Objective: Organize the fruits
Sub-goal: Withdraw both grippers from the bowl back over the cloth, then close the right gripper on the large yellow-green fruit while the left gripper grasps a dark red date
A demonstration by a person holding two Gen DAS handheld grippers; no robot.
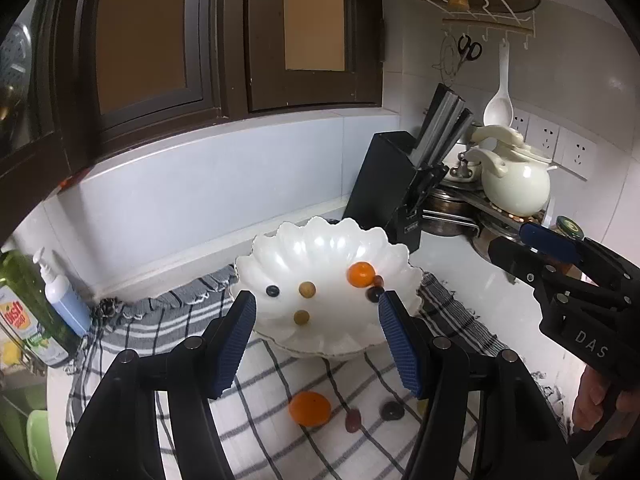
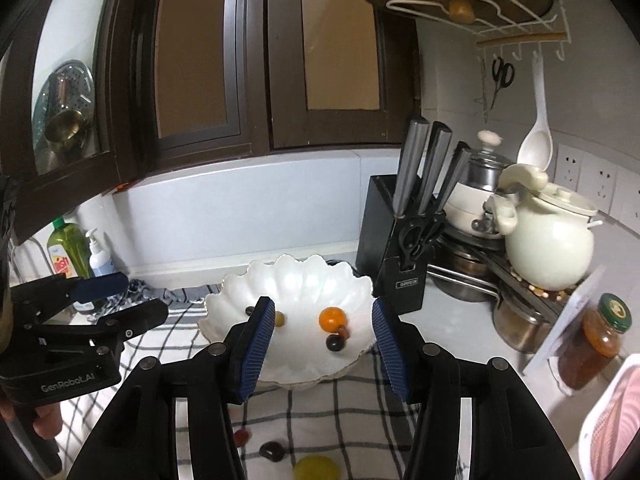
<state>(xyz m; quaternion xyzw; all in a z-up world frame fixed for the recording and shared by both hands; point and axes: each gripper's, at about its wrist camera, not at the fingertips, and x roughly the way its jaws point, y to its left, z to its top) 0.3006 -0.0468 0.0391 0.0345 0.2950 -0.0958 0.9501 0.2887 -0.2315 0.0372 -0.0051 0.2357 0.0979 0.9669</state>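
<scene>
Two grippers hang over the checked cloth (image 1: 280, 364), both with nothing between the pads: the left gripper (image 1: 318, 344) stands spread, the right gripper (image 2: 322, 350) also apart. Just beyond them the white scalloped bowl (image 1: 320, 240) holds an orange (image 1: 361, 274) and small fruits. More fruit, among it another orange (image 1: 310, 408), lies near the cloth's front edge. The knife block (image 1: 394, 184) stands close beside the bowl's right rim.
</scene>
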